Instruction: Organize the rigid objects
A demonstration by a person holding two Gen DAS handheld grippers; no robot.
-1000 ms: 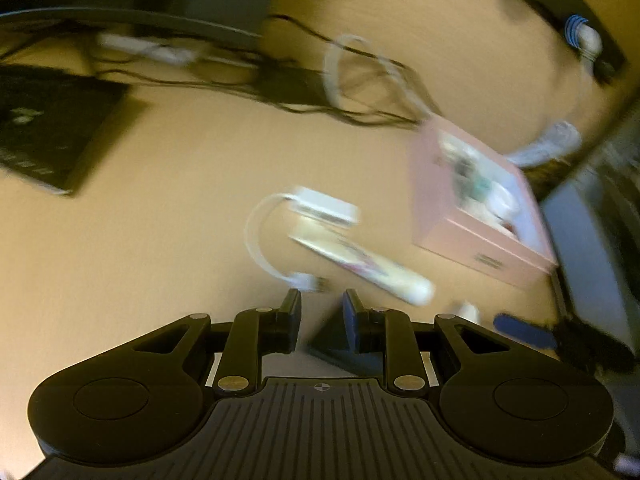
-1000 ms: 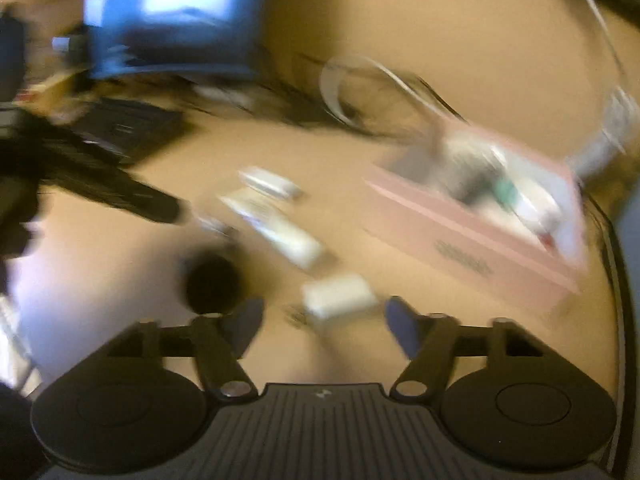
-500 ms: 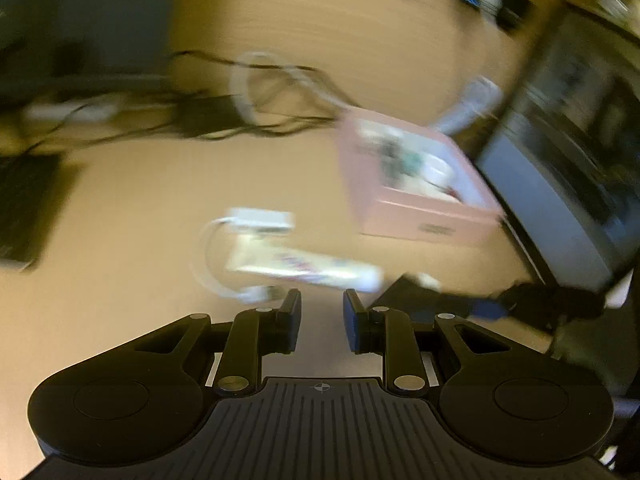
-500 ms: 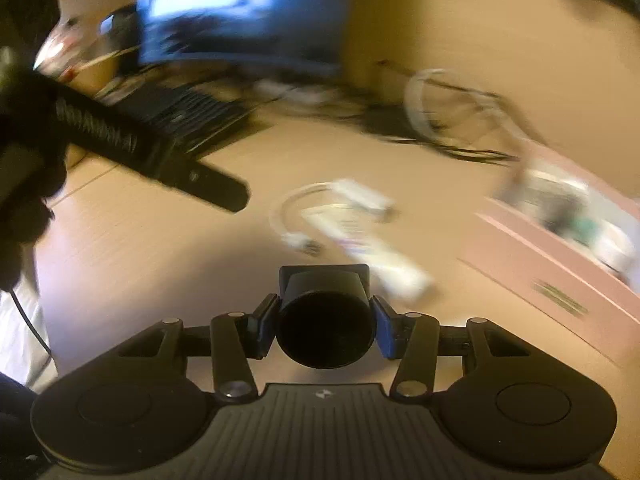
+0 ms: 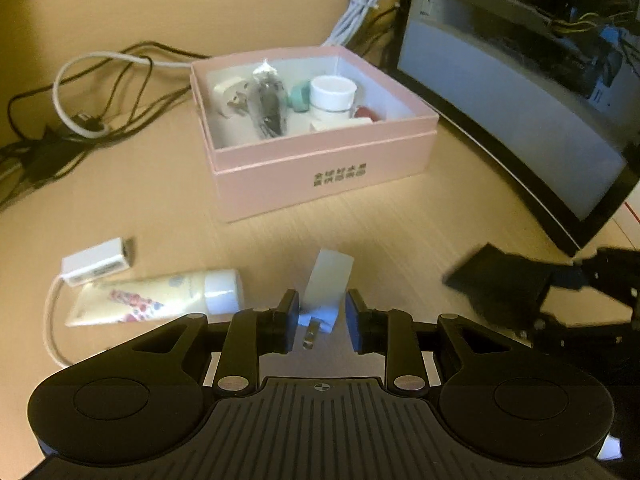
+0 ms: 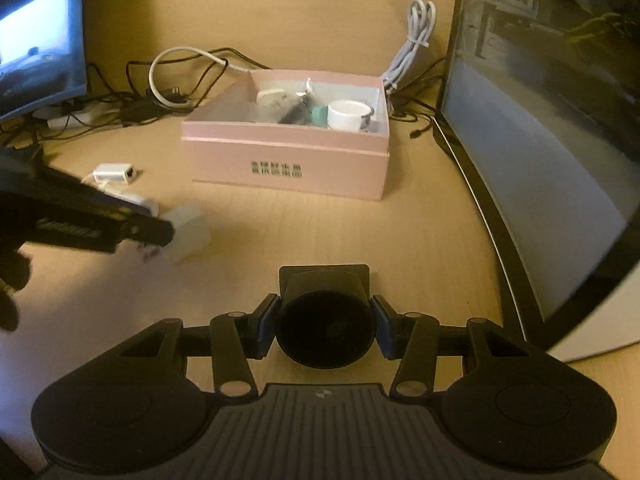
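Observation:
A pink open box (image 5: 320,168) holds several small items; it also shows in the right wrist view (image 6: 284,160). My left gripper (image 5: 322,320) has its jaws set around a white plug charger (image 5: 326,288) on the desk, with small gaps either side. My right gripper (image 6: 324,326) is shut on a black round-fronted block (image 6: 325,330), held above the desk in front of the box. In the left wrist view that black block (image 5: 496,284) shows at the right. A white adapter (image 5: 96,262) and a cream tube (image 5: 160,296) lie left of the charger.
A monitor (image 5: 520,92) stands at the right, close to the box, and a second screen (image 6: 40,40) at the far left. Tangled black and white cables (image 5: 92,92) lie behind the box. A coiled white cable (image 6: 412,40) hangs at the back wall.
My left gripper has swung right and its jaws have opened around the white charger. My right gripper has closed on the black block, lifted it and turned toward the pink box.

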